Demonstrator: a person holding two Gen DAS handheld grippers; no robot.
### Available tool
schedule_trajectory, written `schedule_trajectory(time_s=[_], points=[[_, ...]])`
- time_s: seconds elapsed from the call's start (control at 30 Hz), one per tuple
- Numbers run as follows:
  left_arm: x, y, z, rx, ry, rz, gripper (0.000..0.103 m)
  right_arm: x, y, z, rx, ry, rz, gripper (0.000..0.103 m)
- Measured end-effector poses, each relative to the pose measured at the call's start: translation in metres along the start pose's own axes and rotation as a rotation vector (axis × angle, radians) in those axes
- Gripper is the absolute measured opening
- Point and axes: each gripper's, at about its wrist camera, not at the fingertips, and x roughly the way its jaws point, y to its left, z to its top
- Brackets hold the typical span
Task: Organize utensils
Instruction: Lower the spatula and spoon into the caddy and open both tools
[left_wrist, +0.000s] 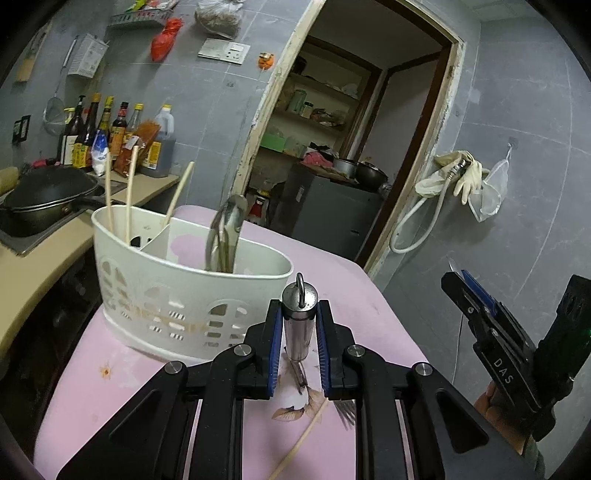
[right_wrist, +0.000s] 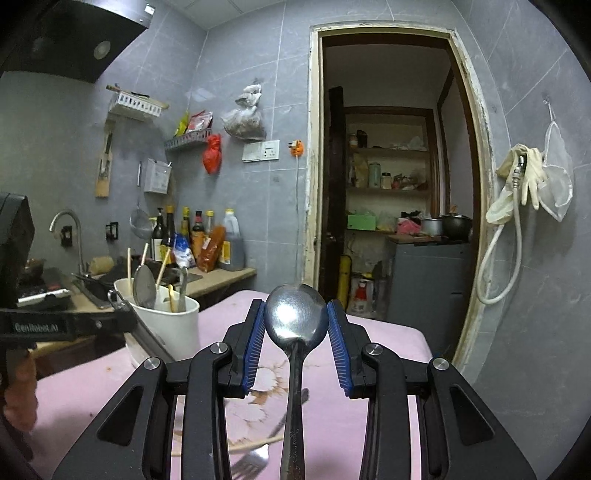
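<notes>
A: Utensils at this frame — where did they stand?

B: Split between the white caddy (left_wrist: 184, 295) and the pink tabletop (left_wrist: 362, 295). The caddy stood on the pink surface, divided inside. Three wooden chopsticks (left_wrist: 129, 192) leaned upright in its far-left compartment; metal spoons (left_wrist: 225, 236) stood in the nearer one, bowls up.

A: Left gripper?

B: The left gripper (left_wrist: 299, 314) had its blue pads pressed on both sides of a steel cylindrical handle (left_wrist: 298, 321) with a hanging loop on top. The tool's working end below was blurred; I could not tell what kind of utensil it was. It was held upright, just in front of the caddy.

A: Right gripper?

B: The right gripper (right_wrist: 296, 325) carried a large metal spoon (right_wrist: 295, 317), bowl forward between the blue pads, handle running back toward the camera. Both pads touched the bowl's edges. It was held above the table, to the right of the caddy.

A: Anything left loose?

B: One chopstick (left_wrist: 303, 439) and a fork (right_wrist: 255, 458) lay on the pink surface beneath the grippers.
</notes>
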Motion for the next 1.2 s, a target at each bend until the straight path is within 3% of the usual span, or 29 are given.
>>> schedule_trajectory(time_s=[0.13,0.3,0.57,0.8,0.87,0.97,1.03,1.2], points=[[0.002,0.000,0.011,-0.001,0.019,-0.038,0.014,-0.002,0.000,0.000,0.009,0.001,0.000,0.031],[0.005,0.016,0.025,-0.090,0.072,-0.082,0.014,-0.003,-0.006,-0.001,0.019,0.008,-0.010,0.031],[0.024,0.031,0.017,-0.093,0.115,-0.054,0.014,0.002,-0.007,-0.005,0.044,0.028,0.005,0.031],[0.021,0.018,0.017,-0.051,0.070,-0.064,0.014,0.004,-0.008,-0.007,0.045,0.046,0.004,0.031],[0.007,0.009,0.024,-0.025,0.006,-0.071,0.014,0.004,-0.008,-0.007,0.044,0.045,0.003,0.031],[-0.013,0.003,0.041,-0.037,-0.056,-0.163,0.014,0.005,-0.008,-0.006,0.038,0.043,0.001,0.031],[-0.022,-0.003,0.051,0.001,-0.074,-0.120,0.014,0.005,-0.008,-0.006,0.042,0.041,0.002,0.031],[-0.032,0.002,0.063,0.014,-0.075,-0.108,0.014,0.004,-0.006,-0.002,0.042,0.023,0.017,0.031]])
